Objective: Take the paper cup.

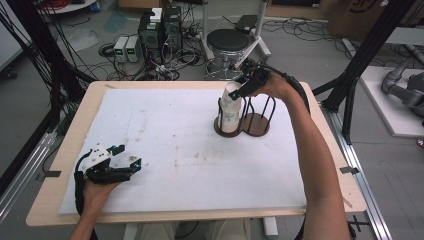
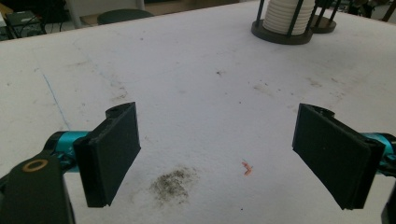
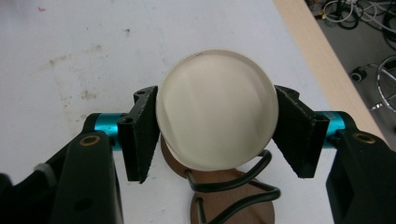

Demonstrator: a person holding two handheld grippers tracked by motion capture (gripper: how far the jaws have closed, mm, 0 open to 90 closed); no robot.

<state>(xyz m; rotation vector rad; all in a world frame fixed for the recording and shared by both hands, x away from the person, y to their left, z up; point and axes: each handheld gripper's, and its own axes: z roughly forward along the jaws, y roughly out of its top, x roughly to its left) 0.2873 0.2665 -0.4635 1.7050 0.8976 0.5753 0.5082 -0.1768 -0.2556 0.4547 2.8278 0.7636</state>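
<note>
We see the right gripper (image 1: 239,88) at the far right of the bench (image 1: 60,165), held over the wire cup holder (image 1: 260,116). Its fingers (image 3: 140,135) are clamped on the top paper cup (image 3: 215,114), 1 pad pressing on each side of the cup wall just under the rim. In the right gripper view we look straight down into the cup mouth, and the holder's brown round base and black wire loops lie directly beneath the cup. In the high view the cup is tilted, its mouth toward the gripper, and it sits on top of the cup stack (image 1: 231,116) standing in the left ring of the holder; we cannot tell whether it is clear of the cup below it. The right ring of the holder holds nothing.

The left gripper (image 1: 131,164) rests at the near left of the bench, well apart from the holder. Its fingers (image 2: 109,154) stand open with nothing between them. Under them lies the white mat (image 1: 165,140), which carries a grey smudge (image 2: 173,184) and a small red fleck (image 2: 246,169). The stack base shows at the top of the left gripper view.
</note>
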